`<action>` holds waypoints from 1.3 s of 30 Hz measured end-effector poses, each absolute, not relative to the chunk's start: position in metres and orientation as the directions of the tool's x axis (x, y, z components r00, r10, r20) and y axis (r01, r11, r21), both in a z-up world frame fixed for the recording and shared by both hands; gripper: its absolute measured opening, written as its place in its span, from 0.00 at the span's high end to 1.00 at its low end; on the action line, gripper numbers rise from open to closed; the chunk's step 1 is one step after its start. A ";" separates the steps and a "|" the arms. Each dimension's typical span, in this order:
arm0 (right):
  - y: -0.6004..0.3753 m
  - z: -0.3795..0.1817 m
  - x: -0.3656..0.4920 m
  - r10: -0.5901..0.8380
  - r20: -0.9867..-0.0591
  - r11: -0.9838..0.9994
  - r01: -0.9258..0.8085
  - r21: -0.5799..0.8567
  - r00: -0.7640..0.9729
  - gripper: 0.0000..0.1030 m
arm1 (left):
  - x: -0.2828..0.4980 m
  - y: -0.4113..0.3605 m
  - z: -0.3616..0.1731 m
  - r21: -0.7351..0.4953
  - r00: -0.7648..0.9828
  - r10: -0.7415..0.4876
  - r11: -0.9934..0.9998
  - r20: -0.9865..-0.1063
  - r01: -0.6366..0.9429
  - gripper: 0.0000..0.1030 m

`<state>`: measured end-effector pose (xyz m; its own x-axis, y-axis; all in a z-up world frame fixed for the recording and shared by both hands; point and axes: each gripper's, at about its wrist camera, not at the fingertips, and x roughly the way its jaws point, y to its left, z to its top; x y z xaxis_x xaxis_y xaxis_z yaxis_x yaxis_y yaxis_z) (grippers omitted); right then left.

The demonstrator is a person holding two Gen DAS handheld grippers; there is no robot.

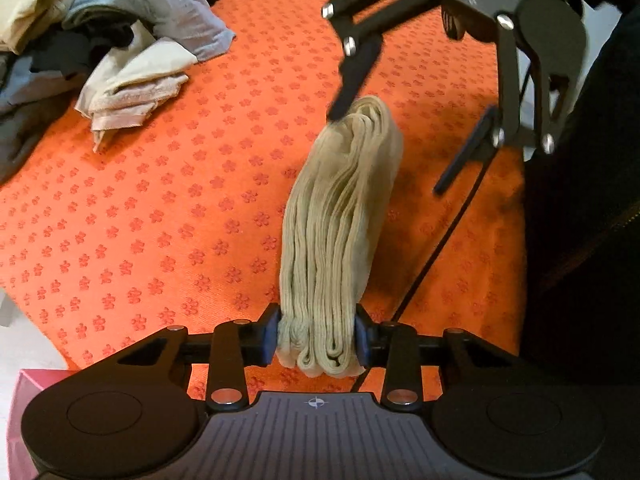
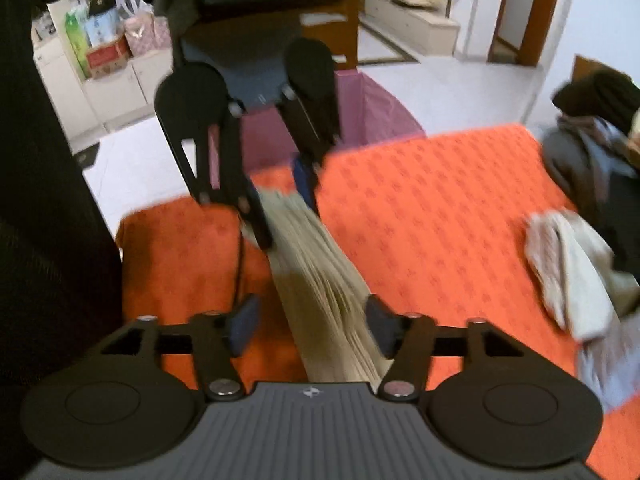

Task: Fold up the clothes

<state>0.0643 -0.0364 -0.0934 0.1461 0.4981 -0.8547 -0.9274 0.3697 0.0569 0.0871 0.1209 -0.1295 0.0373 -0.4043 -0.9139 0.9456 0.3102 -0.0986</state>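
One folded beige garment (image 1: pixel 340 216), two claws

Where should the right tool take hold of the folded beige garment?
At the free far end of the beige garment, opposite the end the left tool clamps. Come from the side, jaws straddling the stacked layers across their thickness; the open right tool already brackets it.

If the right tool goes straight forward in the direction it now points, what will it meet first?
Most likely the folded beige cloth, which already lies between the open right tool's fingers. Beyond it is the left tool, clamped on the cloth's far end. Depth is unclear.
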 end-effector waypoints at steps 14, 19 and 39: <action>-0.042 -0.111 0.097 0.438 -0.899 0.227 -0.968 0.108 0.003 0.19 | 0.038 0.118 -0.126 0.090 0.219 -0.378 0.329 -0.899 0.940 0.62; -0.032 -0.122 0.094 0.428 -0.900 0.132 -0.980 0.149 -0.079 0.18 | 0.019 0.119 -0.128 0.135 0.274 -0.355 0.371 -0.894 0.919 0.62; -0.059 -0.111 0.057 0.485 -0.873 0.115 -0.993 0.006 0.051 0.67 | -0.020 0.114 -0.109 0.254 0.482 -0.242 0.611 -0.842 0.750 0.65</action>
<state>0.0575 -0.0590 -0.1114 0.0508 0.4853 -0.8729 -0.9934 0.1147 0.0059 -0.0201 0.1143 -0.1089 0.4825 -0.2423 -0.8417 0.7500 0.6107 0.2541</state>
